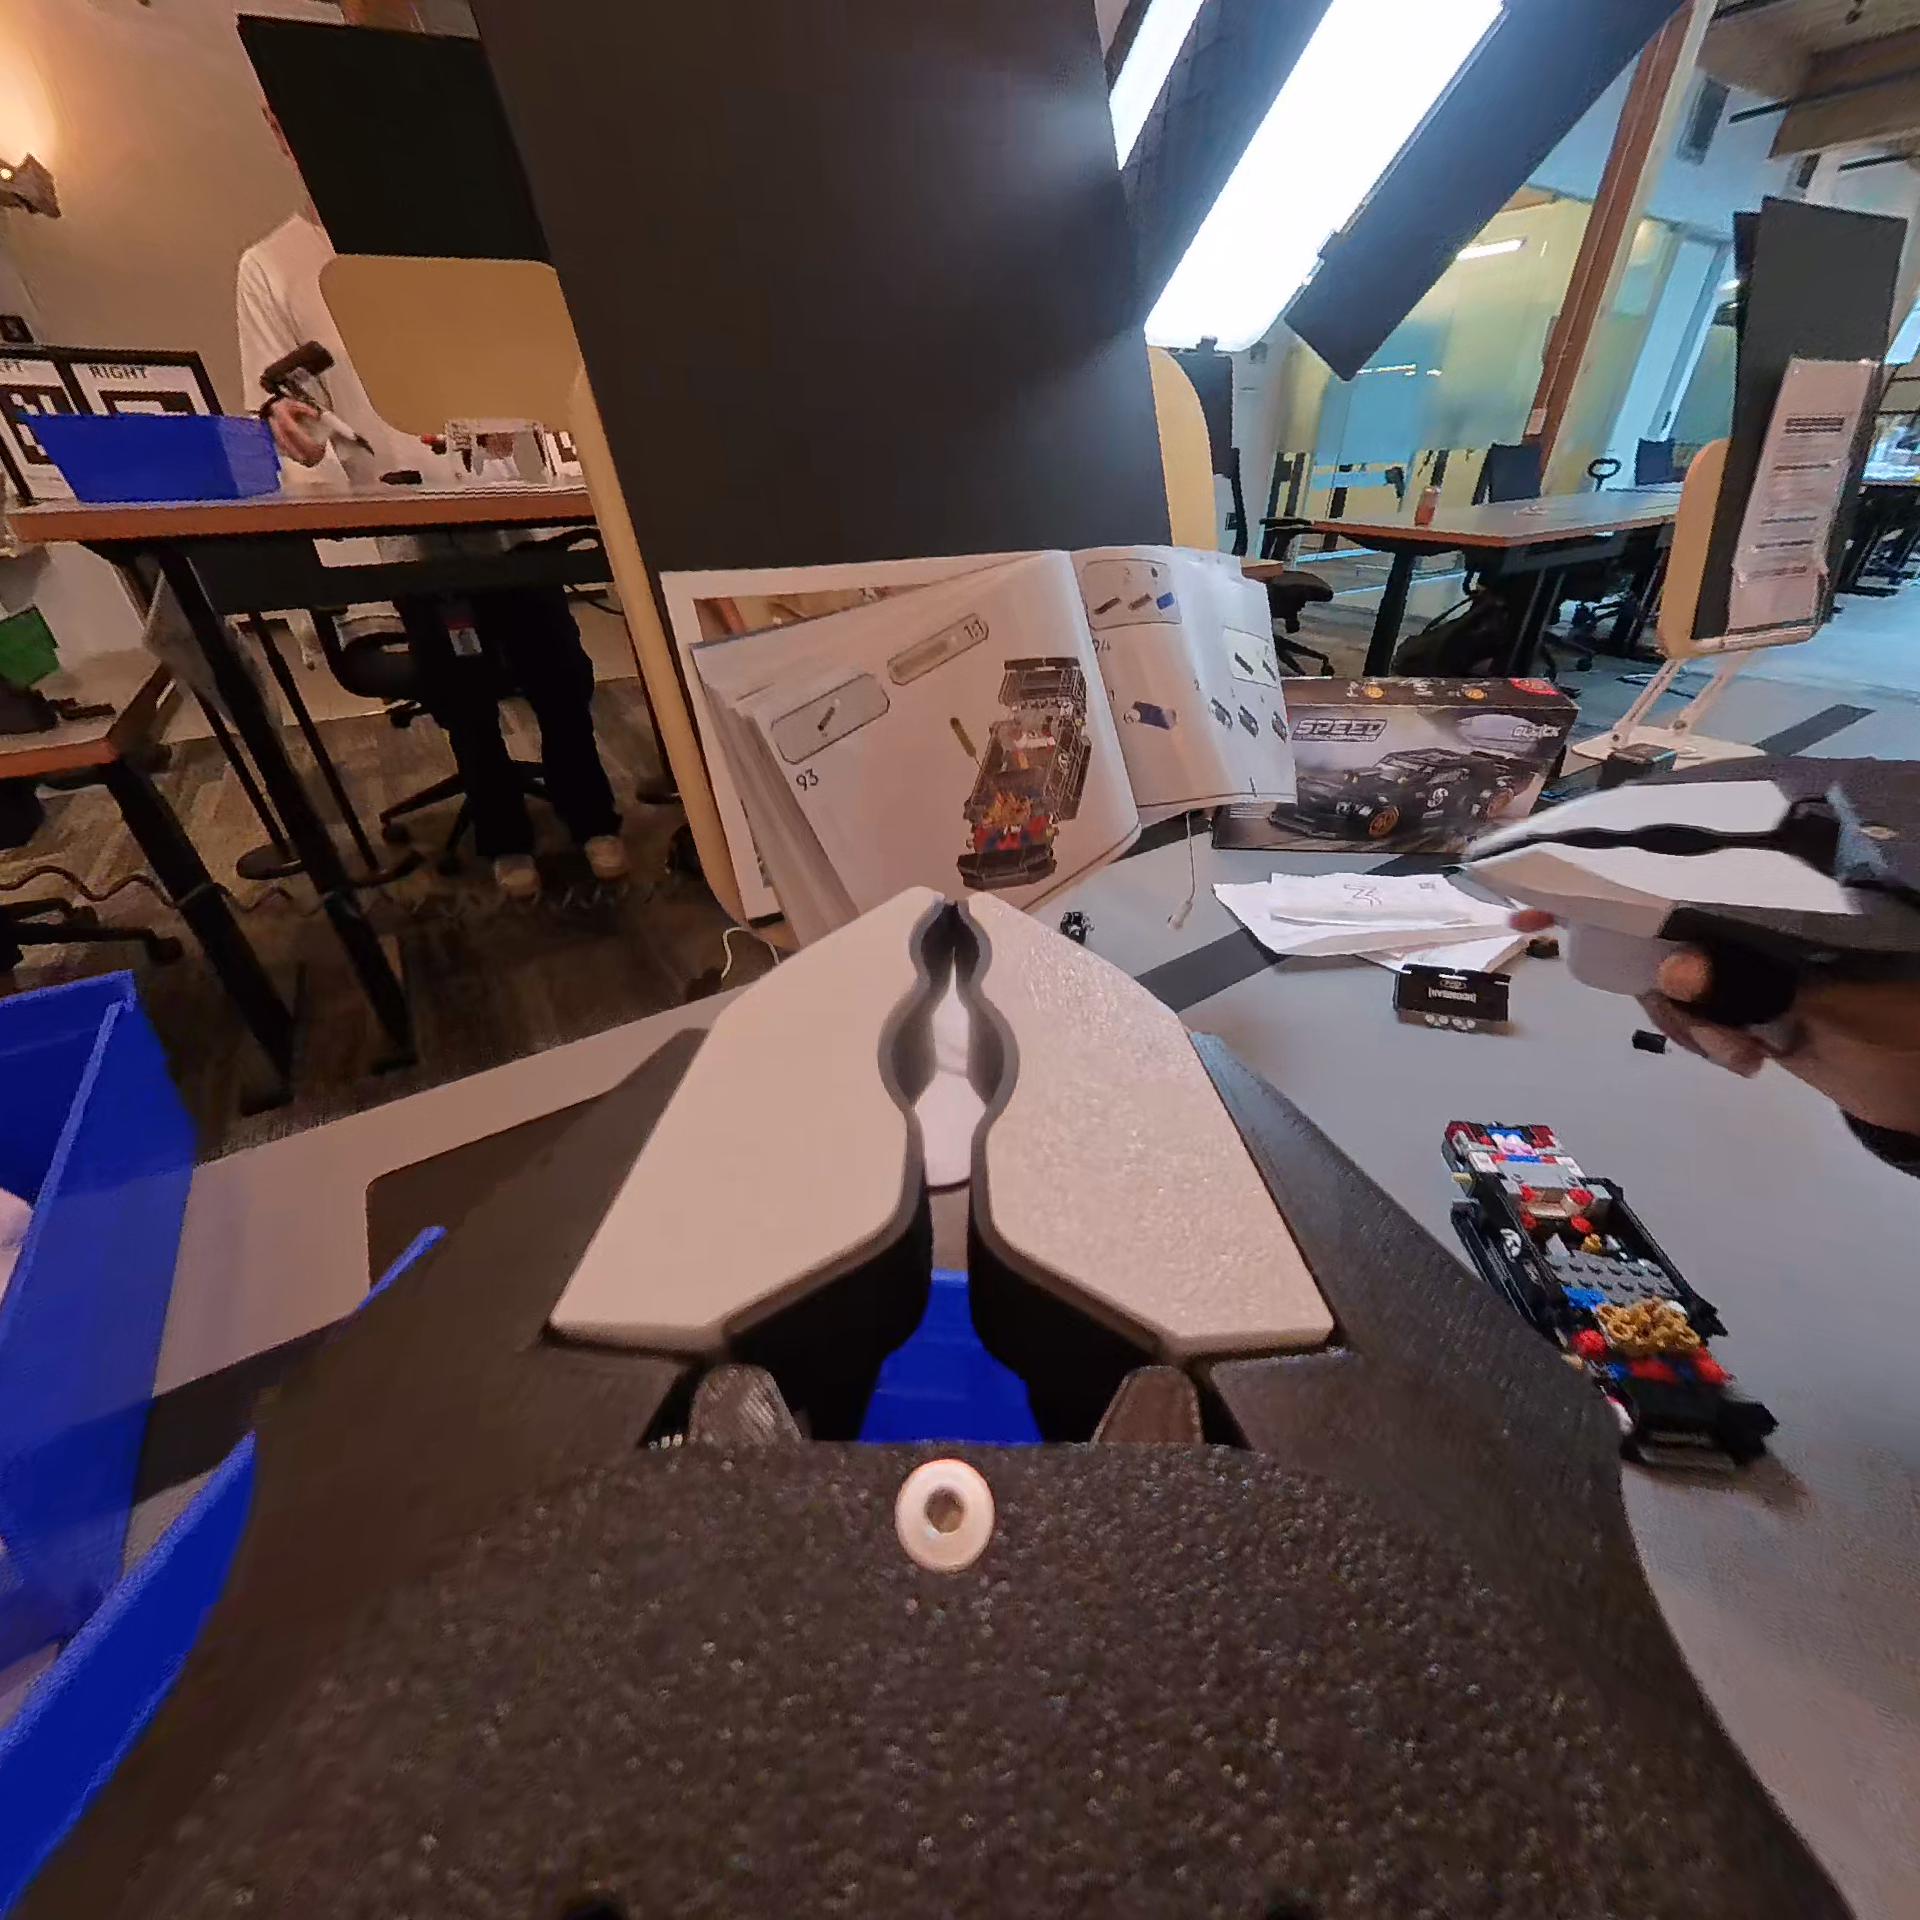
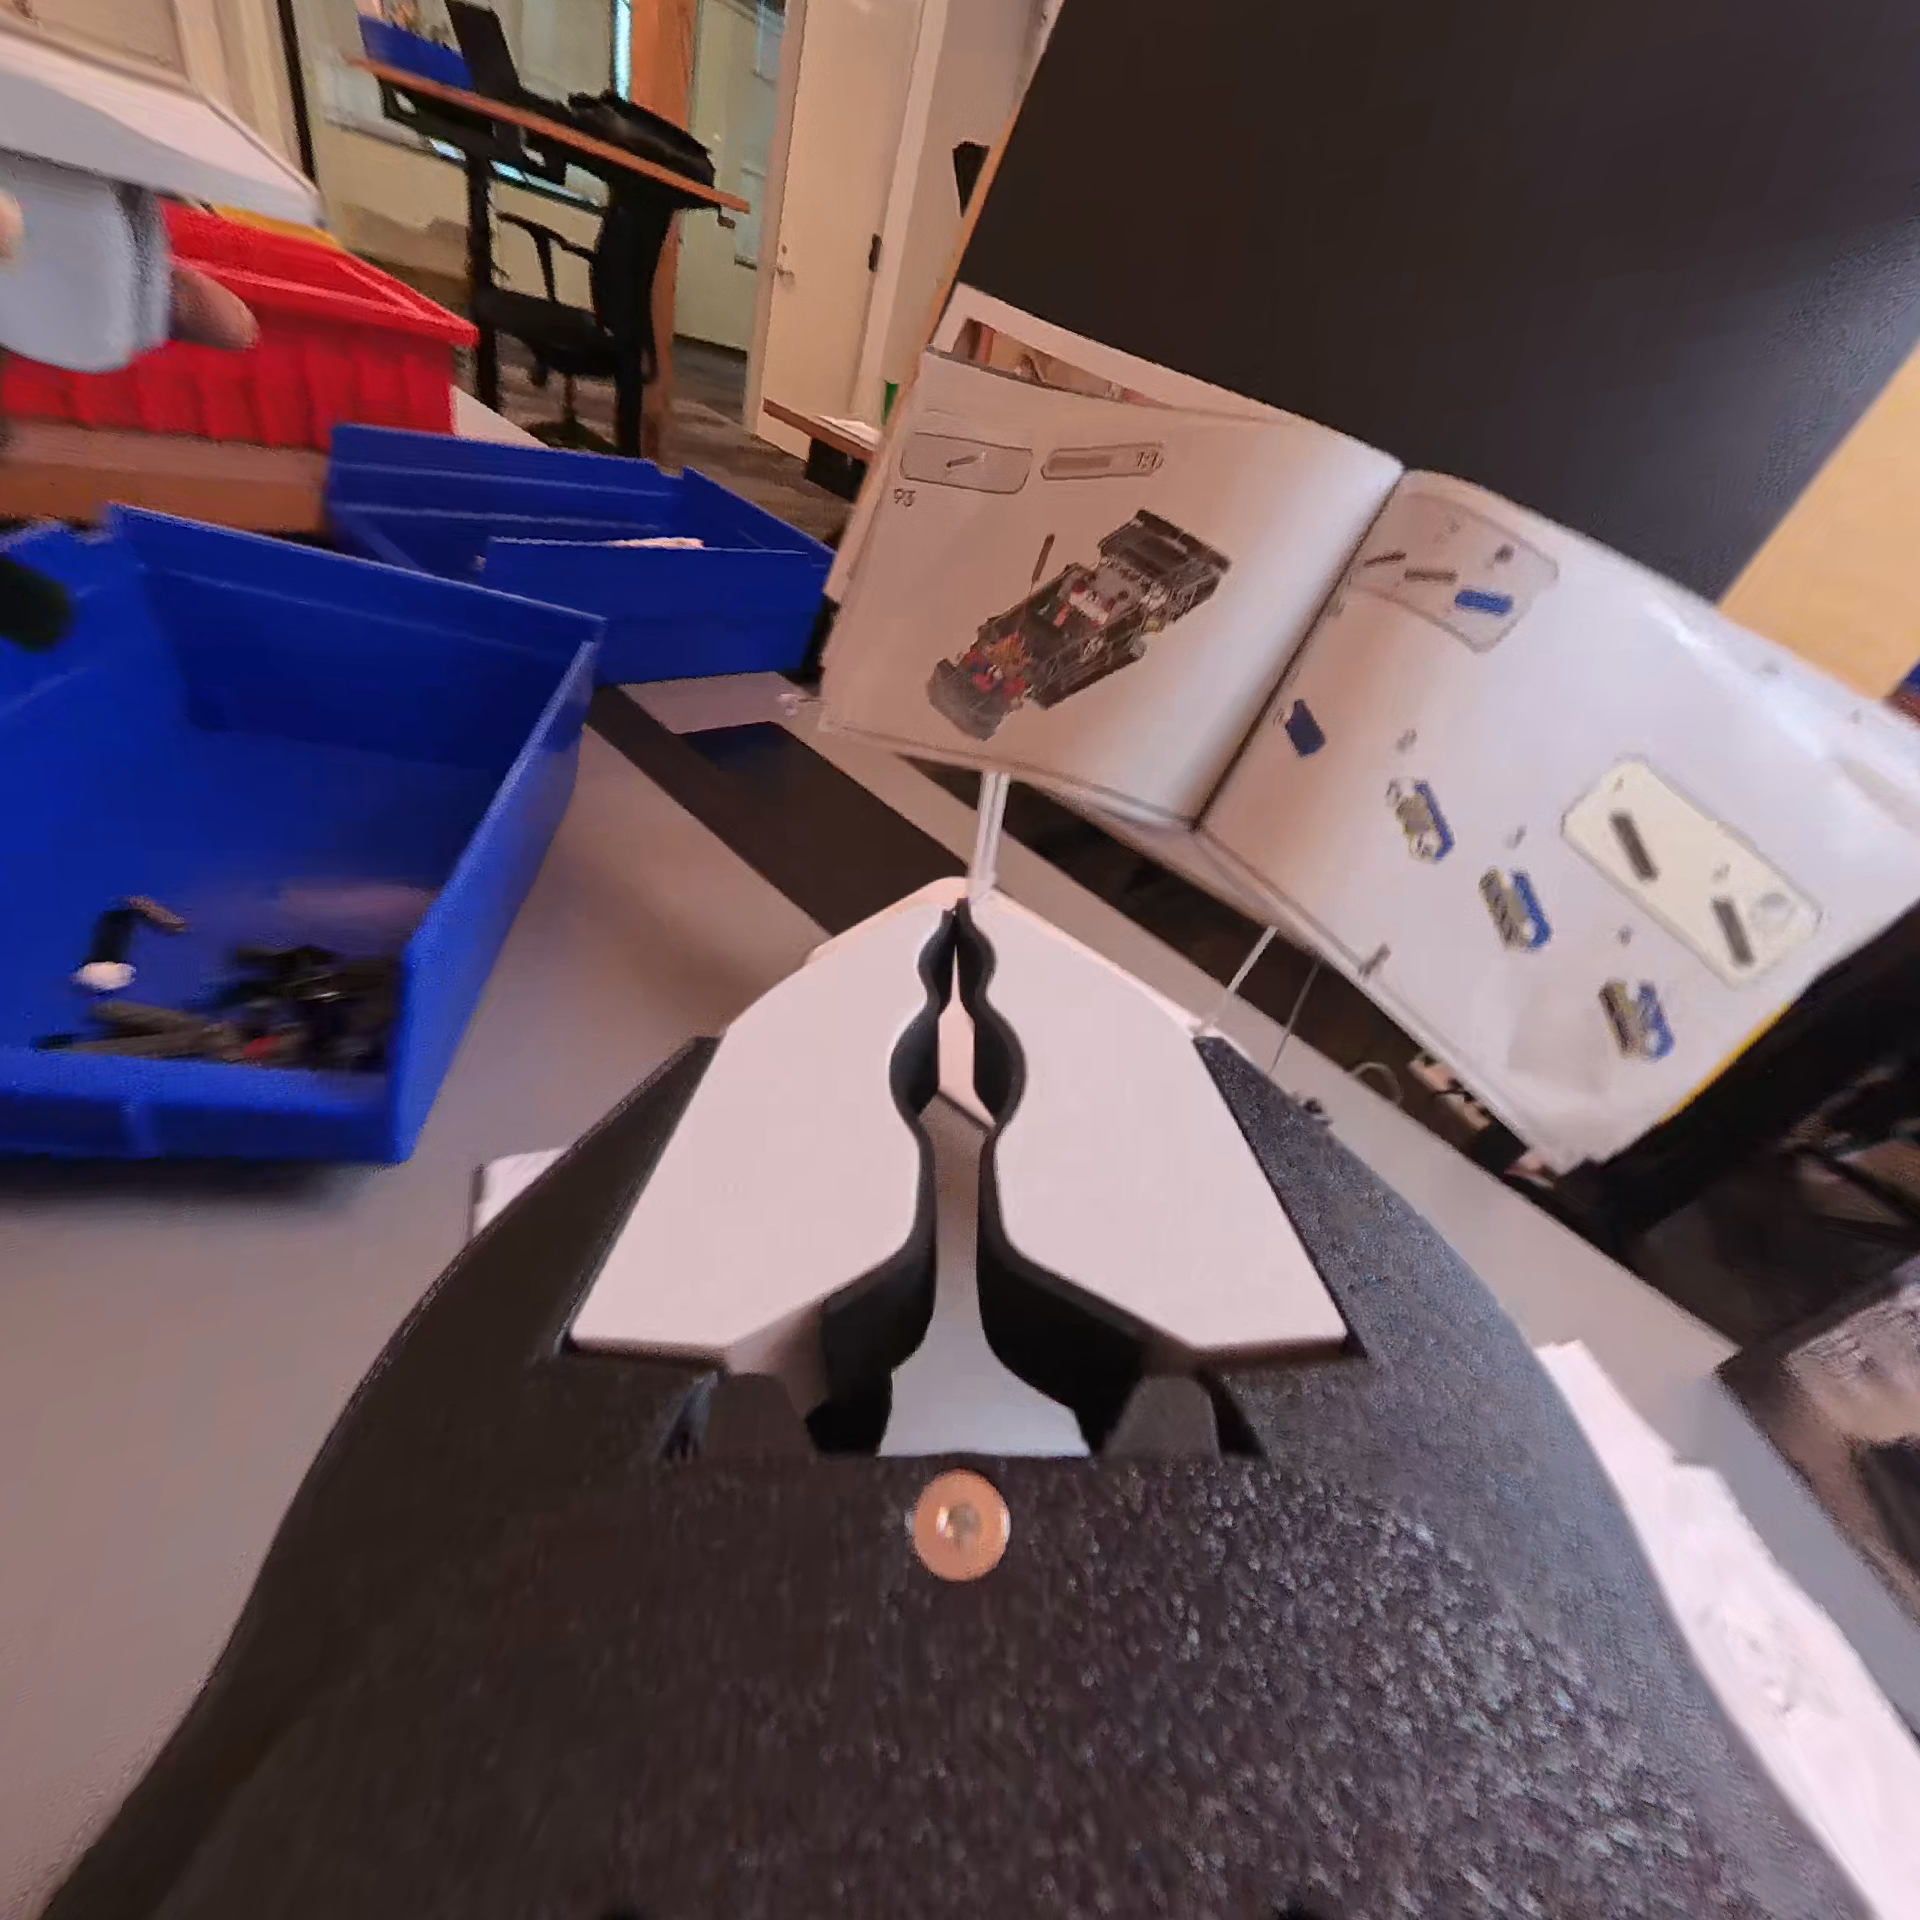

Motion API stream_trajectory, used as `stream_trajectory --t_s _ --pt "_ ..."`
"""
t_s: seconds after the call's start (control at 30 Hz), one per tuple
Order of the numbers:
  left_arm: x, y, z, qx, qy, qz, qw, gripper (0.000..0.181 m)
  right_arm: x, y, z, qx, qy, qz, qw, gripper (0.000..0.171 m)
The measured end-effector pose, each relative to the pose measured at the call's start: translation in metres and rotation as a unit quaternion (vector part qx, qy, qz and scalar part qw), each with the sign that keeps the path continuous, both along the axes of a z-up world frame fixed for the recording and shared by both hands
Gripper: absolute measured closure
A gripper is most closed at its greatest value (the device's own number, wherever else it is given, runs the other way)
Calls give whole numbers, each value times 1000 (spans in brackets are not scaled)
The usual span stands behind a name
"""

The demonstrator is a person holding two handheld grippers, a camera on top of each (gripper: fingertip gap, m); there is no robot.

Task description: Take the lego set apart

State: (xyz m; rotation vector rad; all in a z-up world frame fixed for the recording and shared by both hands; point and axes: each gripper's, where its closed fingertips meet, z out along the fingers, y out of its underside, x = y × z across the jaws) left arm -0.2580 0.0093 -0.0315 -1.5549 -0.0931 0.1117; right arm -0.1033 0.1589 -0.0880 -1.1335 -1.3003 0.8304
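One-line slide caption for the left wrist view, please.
Shut left gripper hovers over the grey table; part-stripped lego car to its right, open instruction booklet ahead.

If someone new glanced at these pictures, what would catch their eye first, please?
Probably the half-stripped lego car lying on the grey table, right of the shut left gripper. Next, the open instruction booklet propped upright behind, and the blue bin holding loose dark pieces on the left.
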Motion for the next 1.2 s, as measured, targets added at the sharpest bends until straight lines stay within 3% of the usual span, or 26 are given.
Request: stream_trajectory --t_s 0.23,0.4,0.53,0.83,1.03,1.2 --pt "-17 35 -17 -41 -11 -35 998 181 -94 36 5 71 -32 -92 993 80" --pt "-13 47 -26 -61 -8 -65 996 181 -147 60 6 113 -48 -157 980 60" --pt "-6 42 -31 -75 3 -80 994 181 -159 77 3 147 -43 -195 969 66" --pt "7 41 -37 -98 28 -98 990 181 -141 90 19 137 1 -189 972 109" --pt "21 61 -31 -133 50 -108 984 176 -109 108 34 82 37 -190 978 124" --pt "34 98 -41 -182 65 -112 975 171 -80 135 35 37 55 -200 978 135"
